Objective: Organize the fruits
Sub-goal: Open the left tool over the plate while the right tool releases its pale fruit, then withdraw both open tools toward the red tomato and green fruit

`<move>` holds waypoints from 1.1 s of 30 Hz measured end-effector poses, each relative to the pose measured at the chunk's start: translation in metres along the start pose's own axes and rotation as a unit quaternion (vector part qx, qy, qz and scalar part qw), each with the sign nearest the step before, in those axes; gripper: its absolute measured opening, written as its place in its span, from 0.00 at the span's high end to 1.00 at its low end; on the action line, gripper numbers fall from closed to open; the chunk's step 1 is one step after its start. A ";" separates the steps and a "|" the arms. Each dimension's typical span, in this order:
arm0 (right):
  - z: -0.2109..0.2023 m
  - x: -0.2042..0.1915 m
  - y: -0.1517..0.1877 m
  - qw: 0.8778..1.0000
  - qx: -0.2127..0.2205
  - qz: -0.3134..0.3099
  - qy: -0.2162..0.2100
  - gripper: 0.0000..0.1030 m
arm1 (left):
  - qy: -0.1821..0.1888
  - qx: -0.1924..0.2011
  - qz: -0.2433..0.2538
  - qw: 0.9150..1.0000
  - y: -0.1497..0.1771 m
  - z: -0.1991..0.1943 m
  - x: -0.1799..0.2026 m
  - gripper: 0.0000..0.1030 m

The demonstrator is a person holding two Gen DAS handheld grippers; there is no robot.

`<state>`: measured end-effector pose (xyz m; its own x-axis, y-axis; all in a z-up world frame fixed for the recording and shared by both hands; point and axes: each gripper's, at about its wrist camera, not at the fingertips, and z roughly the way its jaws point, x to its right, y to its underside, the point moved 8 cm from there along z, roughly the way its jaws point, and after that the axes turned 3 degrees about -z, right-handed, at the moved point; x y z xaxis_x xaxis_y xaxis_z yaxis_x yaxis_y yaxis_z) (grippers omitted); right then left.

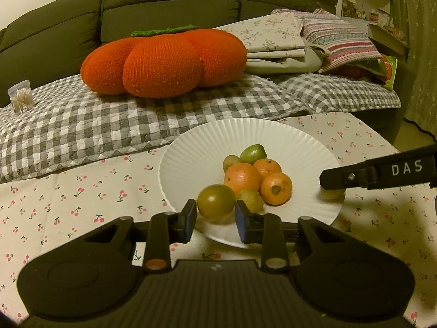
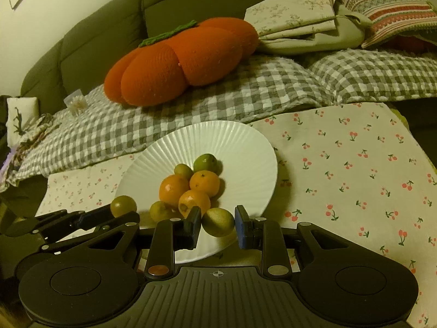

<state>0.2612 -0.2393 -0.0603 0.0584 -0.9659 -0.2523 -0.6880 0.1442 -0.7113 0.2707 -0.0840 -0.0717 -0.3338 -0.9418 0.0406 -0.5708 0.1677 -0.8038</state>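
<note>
A white ribbed plate [image 1: 191, 153] [image 2: 240, 147] on the cherry-print cloth holds three oranges [image 1: 241, 177] [image 2: 204, 183] and several small green fruits [image 1: 252, 153] [image 2: 205, 162]. My left gripper [image 1: 215, 213] is shut on a brownish-green round fruit [image 1: 215, 201] just above the plate's near rim; it also shows in the right wrist view [image 2: 123, 205]. My right gripper [image 2: 218, 222] is shut on a yellow-green fruit [image 2: 218, 222] over the plate's near right edge. In the left wrist view that gripper [image 1: 331, 186] reaches in from the right, its fruit [image 1: 331, 193] half hidden beneath.
A sofa with a grey checked quilt [image 1: 109, 125] runs behind the table. On it lie a big orange knitted pumpkin cushion [image 1: 164, 60], folded bedding [image 1: 275, 38] and a toothpick jar [image 1: 20, 97]. The table's right edge [image 1: 382, 136] drops to the floor.
</note>
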 end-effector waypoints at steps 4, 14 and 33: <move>0.001 0.002 0.000 1.000 0.002 0.004 0.003 0.69 | -0.001 0.003 -0.003 1.000 -0.001 -0.001 -0.001 0.56; -0.008 0.009 -0.004 0.999 0.005 0.033 -0.001 0.66 | 0.004 0.001 -0.028 1.000 -0.003 -0.010 -0.005 0.56; -0.024 -0.006 0.004 0.999 -0.010 0.028 -0.018 0.61 | -0.021 -0.041 -0.082 0.996 0.022 -0.050 -0.021 0.55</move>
<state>0.2409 -0.2386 -0.0455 0.0461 -0.9481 -0.3146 -0.7051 0.1923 -0.6825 0.2278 -0.0458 -0.0603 -0.2000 -0.9695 0.1416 -0.6745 0.0313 -0.7376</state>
